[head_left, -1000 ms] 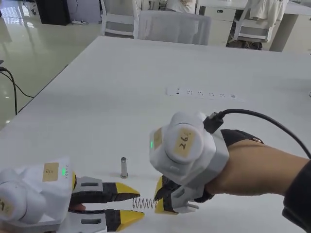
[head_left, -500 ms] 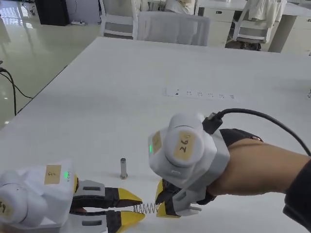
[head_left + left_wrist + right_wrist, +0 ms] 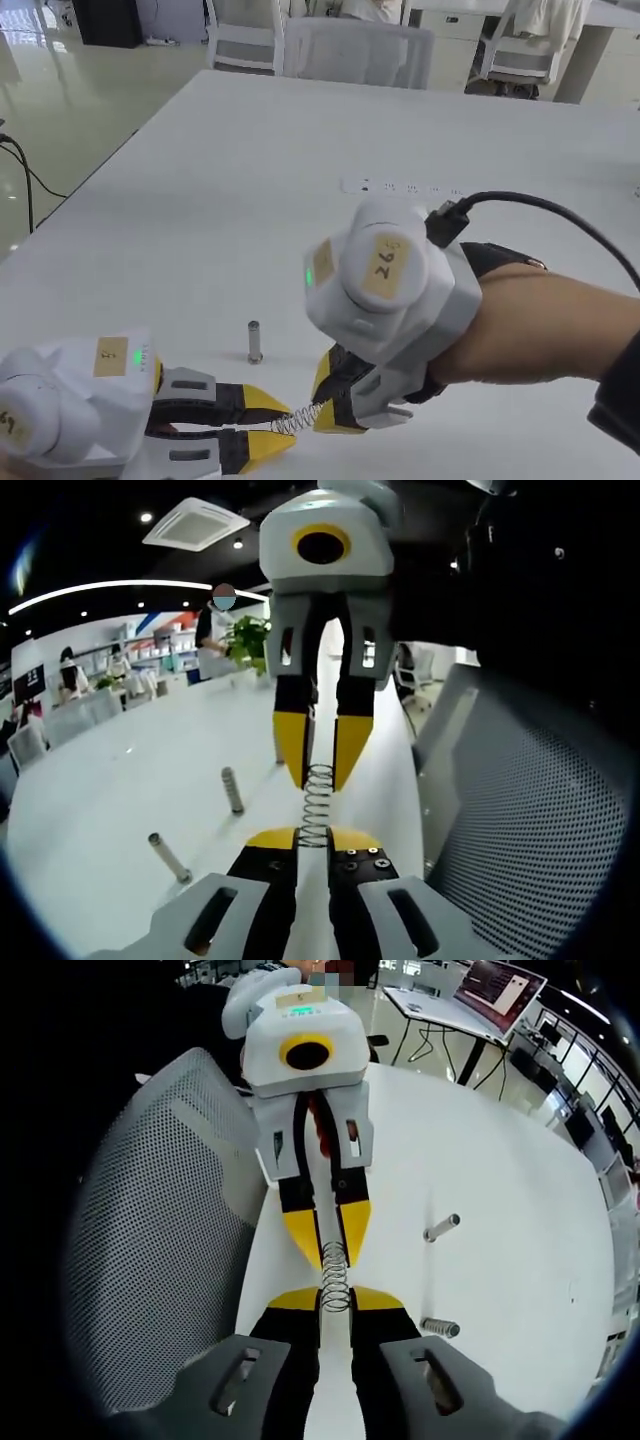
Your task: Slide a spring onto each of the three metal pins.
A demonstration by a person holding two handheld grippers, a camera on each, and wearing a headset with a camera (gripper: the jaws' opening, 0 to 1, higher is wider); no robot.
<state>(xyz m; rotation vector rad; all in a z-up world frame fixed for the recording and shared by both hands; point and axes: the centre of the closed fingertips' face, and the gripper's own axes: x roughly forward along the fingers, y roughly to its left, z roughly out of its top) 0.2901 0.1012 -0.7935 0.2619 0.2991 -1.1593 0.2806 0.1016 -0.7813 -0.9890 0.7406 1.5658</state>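
Your left gripper (image 3: 288, 424) is bottom-left in the head view, jaws pinched onto one end of the spring (image 3: 297, 417). Your right gripper (image 3: 325, 403) faces it from the right, jaws closed on the other end. The spring spans tip to tip between the two, slightly tilted with its right end higher, low over the white table (image 3: 300, 200). Can't tell if it clears the surface.

Left gripper view: the spring's near end sits between your own yellow tips, and its far end sits between the right gripper's tips coming down from the top. Right gripper view is the mirror of that, with the coil running straight from your tips to the left gripper's tips opposite.

The metal pin (image 3: 254, 342) stands upright on the table just behind the spring, apart from it and from both grippers. In the left gripper view a near pin (image 3: 168, 857) and a far pin (image 3: 232, 790) stand left of the jaws, both bare. No spring is on any visible pin yet.

A power strip (image 3: 415, 190) lies farther back on the table.
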